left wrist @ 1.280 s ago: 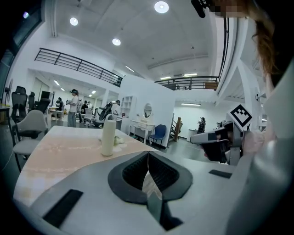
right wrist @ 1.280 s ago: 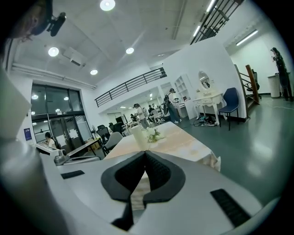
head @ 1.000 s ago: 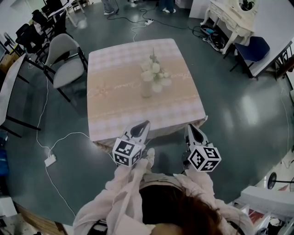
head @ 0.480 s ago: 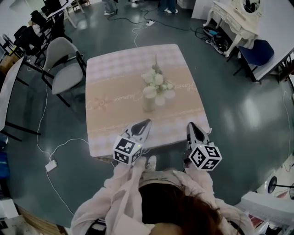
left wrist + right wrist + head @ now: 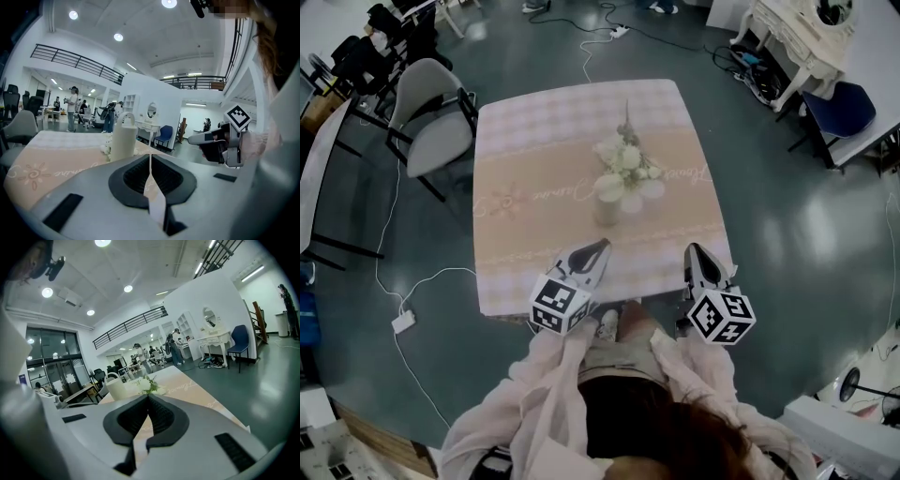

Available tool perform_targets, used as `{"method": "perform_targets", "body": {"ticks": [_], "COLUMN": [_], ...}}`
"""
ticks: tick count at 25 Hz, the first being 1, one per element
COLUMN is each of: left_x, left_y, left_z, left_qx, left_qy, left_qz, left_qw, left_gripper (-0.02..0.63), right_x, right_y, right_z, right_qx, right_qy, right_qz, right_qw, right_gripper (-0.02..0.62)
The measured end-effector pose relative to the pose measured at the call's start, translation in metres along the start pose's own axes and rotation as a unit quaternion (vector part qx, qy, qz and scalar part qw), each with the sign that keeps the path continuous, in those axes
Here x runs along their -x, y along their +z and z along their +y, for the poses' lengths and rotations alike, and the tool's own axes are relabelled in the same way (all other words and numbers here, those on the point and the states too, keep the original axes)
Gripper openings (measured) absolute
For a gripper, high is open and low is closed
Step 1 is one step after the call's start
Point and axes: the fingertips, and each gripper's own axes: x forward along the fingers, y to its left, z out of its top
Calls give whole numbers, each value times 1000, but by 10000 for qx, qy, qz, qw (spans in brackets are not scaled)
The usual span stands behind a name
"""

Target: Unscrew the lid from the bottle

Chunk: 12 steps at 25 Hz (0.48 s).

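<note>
While left tongs (image 5: 600, 246), right tongs (image 5: 693, 248) clench empty | bottle (image 5: 123, 138) cylindrical, perhaps plastic | checked tablecloth (image 5: 534, 141)

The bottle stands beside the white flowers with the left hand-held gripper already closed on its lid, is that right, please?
Not quite: the left hand-held gripper is closed on nothing, well short of the bottle, which does stand beside the white flowers. The left gripper view shows this.

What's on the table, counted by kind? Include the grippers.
Bottle: 1
Flower bunch: 1
Grippers: 2, left gripper and right gripper, both shut and empty
Total: 4
</note>
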Motion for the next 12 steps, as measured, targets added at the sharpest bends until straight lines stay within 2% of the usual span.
{"method": "perform_targets", "body": {"ticks": [4,5,7,8,12], "left_x": [-10,-12,-17,-20,-35], "left_y": [1,1,-2,-3,-8], "left_z": [14,18,25,29,46], "left_qx": [154,199,311,368,453], "left_qy": [209,260,350,398,608], "left_qz": [10,13,43,51,7], "left_qw": [9997,9995,9989,9985,9971], "left_gripper": [33,54,171,208,310], "right_x": [-18,-23,-32,-36,-54], "right_y": [7,10,13,15,15], "right_z": [-6,-6,-5,-4,-3], "right_qx": [8,35,107,140,294], "right_qy": [79,119,198,237,393], "right_qz": [149,181,255,295,474], "right_qw": [9999,9998,9994,9992,9977], "right_gripper": [12,12,12,12,13]}}
